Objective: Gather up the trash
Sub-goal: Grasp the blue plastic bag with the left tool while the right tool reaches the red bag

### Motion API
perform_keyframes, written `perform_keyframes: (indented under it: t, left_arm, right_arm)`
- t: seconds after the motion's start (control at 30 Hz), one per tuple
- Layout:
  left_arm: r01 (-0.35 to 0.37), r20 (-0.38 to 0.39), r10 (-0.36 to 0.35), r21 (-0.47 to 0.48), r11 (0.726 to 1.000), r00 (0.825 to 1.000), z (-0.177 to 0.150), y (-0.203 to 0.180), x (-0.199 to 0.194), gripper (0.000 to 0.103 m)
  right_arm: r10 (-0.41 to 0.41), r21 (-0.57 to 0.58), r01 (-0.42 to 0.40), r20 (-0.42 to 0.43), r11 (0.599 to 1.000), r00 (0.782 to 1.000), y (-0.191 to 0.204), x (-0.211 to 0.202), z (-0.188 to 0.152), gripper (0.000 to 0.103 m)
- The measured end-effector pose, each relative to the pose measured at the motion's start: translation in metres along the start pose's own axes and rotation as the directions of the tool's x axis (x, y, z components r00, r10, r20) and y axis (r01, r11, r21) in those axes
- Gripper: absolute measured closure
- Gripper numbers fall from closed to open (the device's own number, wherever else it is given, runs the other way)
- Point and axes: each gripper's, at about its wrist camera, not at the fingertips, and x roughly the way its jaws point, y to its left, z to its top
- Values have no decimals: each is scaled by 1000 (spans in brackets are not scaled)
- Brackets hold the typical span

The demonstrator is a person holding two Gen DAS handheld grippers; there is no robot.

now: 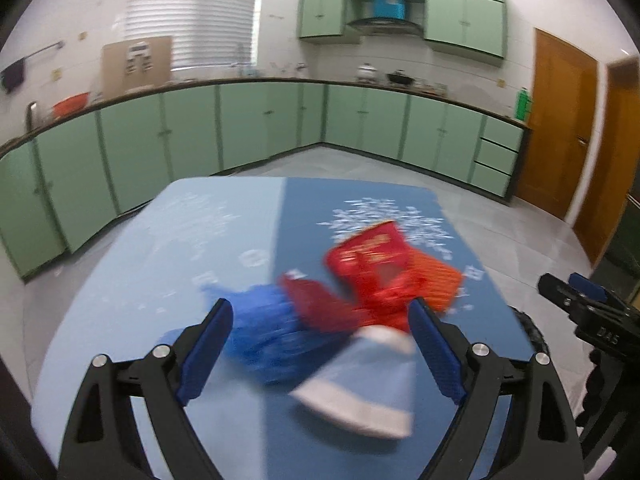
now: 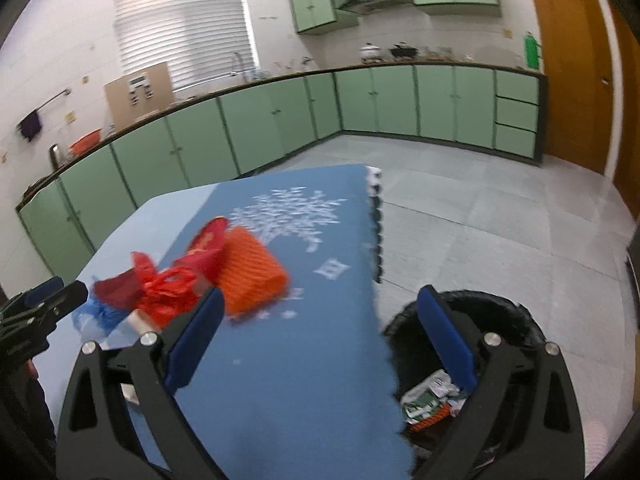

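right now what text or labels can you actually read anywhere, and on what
"DAS": white letters on the black body of the right tool, seen from the left wrist view; blurred, so only a probable reading.
Red packet: yellow print, too blurred to read.
Blue table mat: white marks, too blurred to read.
Wrapper in the black bin: print too small to read.

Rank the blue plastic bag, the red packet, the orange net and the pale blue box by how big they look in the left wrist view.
1. Pale blue box, though it lies nearest the camera, which flatters it.
2. Blue plastic bag.
3. Red packet.
4. Orange net, partly hidden behind the packet, so its rank is unsure.
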Motion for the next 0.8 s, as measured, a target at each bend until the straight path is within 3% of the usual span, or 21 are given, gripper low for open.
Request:
perform_keyframes:
  t: [0.2,0.63,0.67,0.8]
  left_arm:
    - [-58,-33,56,-51,997,998,-8,44,13,16]
    - [38,-149,-60,-144,989,987,-15,62,66,17]
    - [47,-153,-70,-146,988,986,-14,60,68,20]
    - [117,-170,-144,-159,980,975,-14,54,78,53]
  right_arm:
    - [53,-40,-53,9,998,999,38,11,-5,9]
    - [31,-133,-41,-78,990,996,65,37,-8,9]
    - [28,-133,-39,-81,990,996,65,39,-7,9]
    - [30,-122,-41,-93,992,995,65,45,-5,9]
